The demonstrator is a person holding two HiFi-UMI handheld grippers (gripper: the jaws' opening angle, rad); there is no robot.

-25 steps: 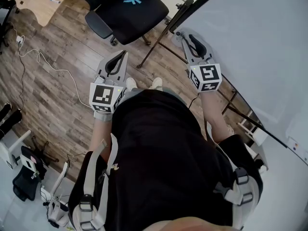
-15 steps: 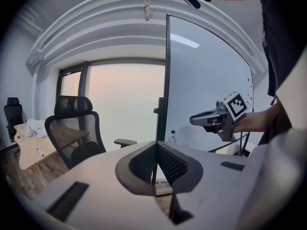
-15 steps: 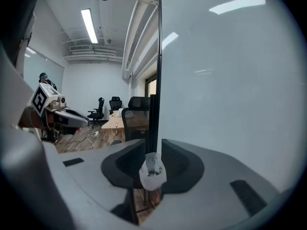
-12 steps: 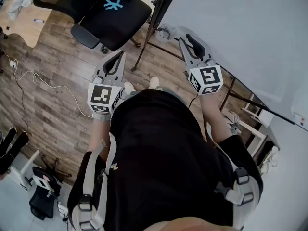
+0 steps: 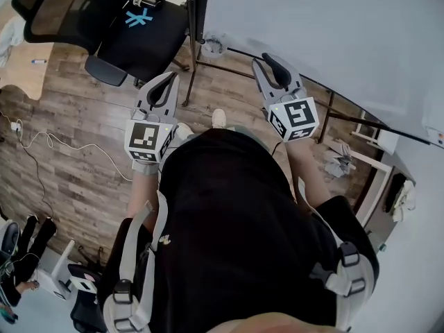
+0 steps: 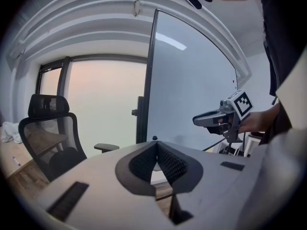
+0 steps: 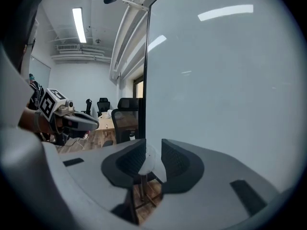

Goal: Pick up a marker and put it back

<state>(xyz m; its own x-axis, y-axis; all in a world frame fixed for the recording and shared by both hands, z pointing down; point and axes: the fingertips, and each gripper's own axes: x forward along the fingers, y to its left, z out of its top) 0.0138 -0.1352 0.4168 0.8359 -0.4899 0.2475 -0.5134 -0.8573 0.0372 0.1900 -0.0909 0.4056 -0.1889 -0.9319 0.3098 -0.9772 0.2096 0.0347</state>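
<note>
No marker lies within reach of either gripper; only a small pen-like object [image 5: 38, 62] rests on the wooden desk [image 5: 17, 82] far to the left. My left gripper [image 5: 168, 82] hangs over the wood floor, its jaws closed tip to tip with nothing between them. In the left gripper view it [image 6: 155, 145] points at the whiteboard's black edge post [image 6: 150, 80]. My right gripper [image 5: 267, 61] is held close in front of the whiteboard [image 5: 312, 26]. In its own view it [image 7: 150, 150] is open by a narrow gap and holds nothing.
A black office chair [image 5: 132, 26] stands ahead on the left, beside the whiteboard's post [image 5: 202, 5]. The stand's legs [image 5: 333, 120] run across the floor on the right. A white cable [image 5: 41, 144] trails over the floor on the left.
The chair and desk have slid left and down in the head view, and the whiteboard fills more of it. Both grippers keep their pose and jaw state.
</note>
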